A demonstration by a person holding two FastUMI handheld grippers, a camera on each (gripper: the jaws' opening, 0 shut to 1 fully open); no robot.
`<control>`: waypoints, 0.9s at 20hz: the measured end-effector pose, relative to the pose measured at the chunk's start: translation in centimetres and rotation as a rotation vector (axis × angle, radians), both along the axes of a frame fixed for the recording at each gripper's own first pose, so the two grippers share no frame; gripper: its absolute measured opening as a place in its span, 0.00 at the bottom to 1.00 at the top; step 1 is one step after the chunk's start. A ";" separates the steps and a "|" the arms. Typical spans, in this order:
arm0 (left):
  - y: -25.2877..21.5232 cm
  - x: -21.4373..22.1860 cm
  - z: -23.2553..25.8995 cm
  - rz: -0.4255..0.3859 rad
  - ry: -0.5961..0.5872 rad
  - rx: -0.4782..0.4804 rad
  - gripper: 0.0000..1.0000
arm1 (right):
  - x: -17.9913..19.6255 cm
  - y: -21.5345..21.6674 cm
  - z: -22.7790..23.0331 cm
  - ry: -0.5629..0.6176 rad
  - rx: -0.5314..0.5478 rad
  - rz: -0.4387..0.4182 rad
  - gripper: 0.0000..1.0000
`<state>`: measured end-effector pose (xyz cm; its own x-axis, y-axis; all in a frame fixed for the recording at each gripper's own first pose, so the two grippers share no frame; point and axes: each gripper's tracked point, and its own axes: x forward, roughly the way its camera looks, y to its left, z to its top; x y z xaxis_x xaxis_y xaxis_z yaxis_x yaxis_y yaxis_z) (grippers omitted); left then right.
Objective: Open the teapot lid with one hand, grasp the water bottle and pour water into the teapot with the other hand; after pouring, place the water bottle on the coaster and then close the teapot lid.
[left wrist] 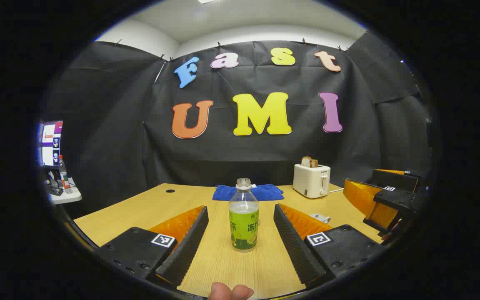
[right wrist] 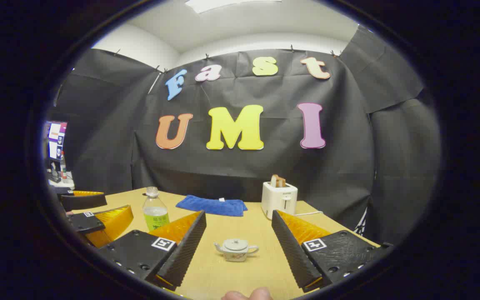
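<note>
A clear water bottle (left wrist: 244, 221) with a green label stands upright on the wooden table (left wrist: 140, 208). It sits right between the tips of my left gripper (left wrist: 241, 208), which is open and not touching it. The small white teapot (right wrist: 236, 249), lid on, rests on the table just ahead of my right gripper (right wrist: 238, 214), whose fingers are spread wide with nothing in them. In the right gripper view the bottle (right wrist: 155, 210) stands to the left, with the left gripper (right wrist: 118, 205) around it. The left gripper view catches the right gripper (left wrist: 359, 176) at the far right.
A folded blue cloth (right wrist: 213, 205) lies at the back of the table (right wrist: 256, 233), and a white toaster (right wrist: 278, 199) holding toast stands to its right. A side desk with a screen (left wrist: 51, 143) is at the far left. A thumb (left wrist: 229, 291) shows at the bottom edge.
</note>
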<state>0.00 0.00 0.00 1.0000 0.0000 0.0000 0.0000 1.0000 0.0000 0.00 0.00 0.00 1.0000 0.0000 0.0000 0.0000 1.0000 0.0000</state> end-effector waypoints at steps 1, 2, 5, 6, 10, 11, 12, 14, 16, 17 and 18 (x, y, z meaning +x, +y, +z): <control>-0.1 0.0 -0.1 -0.005 0.003 -0.001 0.98 | 0.0 -0.1 -0.1 0.003 0.000 -0.004 0.95; -0.1 0.1 -0.2 -0.007 0.004 -0.004 0.98 | 0.0 -0.1 -0.1 0.003 -0.003 -0.005 0.95; -0.4 0.3 -0.7 -0.013 0.019 0.000 0.99 | 0.0 -0.3 -0.4 0.006 -0.007 -0.009 0.95; -0.3 0.4 -0.9 -0.009 0.021 0.004 0.99 | 0.1 -0.4 -0.5 0.012 -0.006 -0.011 0.95; -0.4 0.5 -1.4 -0.005 0.039 0.008 0.99 | 0.3 -0.4 -1.1 0.032 -0.002 -0.010 0.97; -0.5 0.5 -1.4 -0.005 0.039 0.008 0.99 | 0.4 -0.4 -1.3 0.033 -0.003 -0.011 0.95; -0.3 0.6 -1.5 -0.003 0.039 0.006 0.99 | 0.5 -0.5 -1.4 0.035 -0.004 -0.012 0.97; -0.2 0.6 -1.4 -0.002 0.037 -0.002 0.99 | 0.7 -0.4 -1.7 0.041 -0.006 -0.011 0.97; -0.2 0.5 -1.2 -0.003 0.033 -0.008 0.99 | 0.8 -0.5 -2.2 0.051 -0.007 -0.008 0.93; -0.1 0.6 -1.1 -0.001 0.030 -0.007 0.99 | 1.0 -0.5 -2.4 0.056 -0.006 -0.007 0.95; -0.1 0.7 -1.2 -0.001 0.029 -0.007 0.99 | 1.2 -0.4 -2.6 0.061 -0.008 -0.006 0.95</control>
